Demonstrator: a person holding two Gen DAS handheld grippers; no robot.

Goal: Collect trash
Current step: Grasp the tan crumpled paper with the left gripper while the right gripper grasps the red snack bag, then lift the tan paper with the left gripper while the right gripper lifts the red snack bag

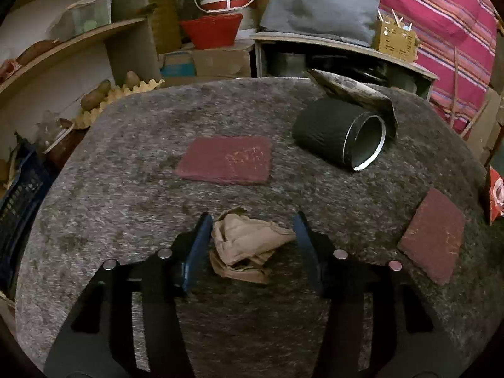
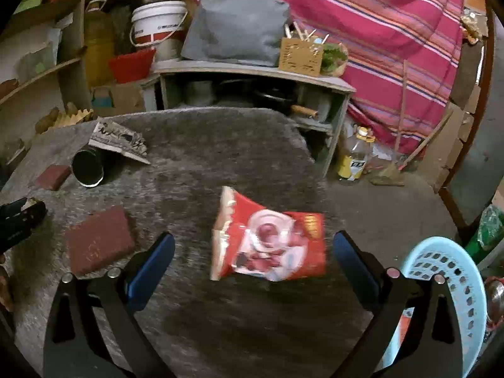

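A crumpled brown paper lies on the grey felt table between the fingers of my left gripper. The jaws stand open around the paper, with small gaps on both sides. A red snack wrapper lies near the table's right edge, between the wide-open fingers of my right gripper; its edge also shows in the left wrist view. A black cylindrical can lies on its side, open end toward me, with a torn newspaper piece behind it. A light blue perforated basket stands off the table at right.
Two dark red square pads lie on the felt. Behind the table are a low shelf, a white bucket, a grey bag and a striped cloth. A bottle stands on the floor at right.
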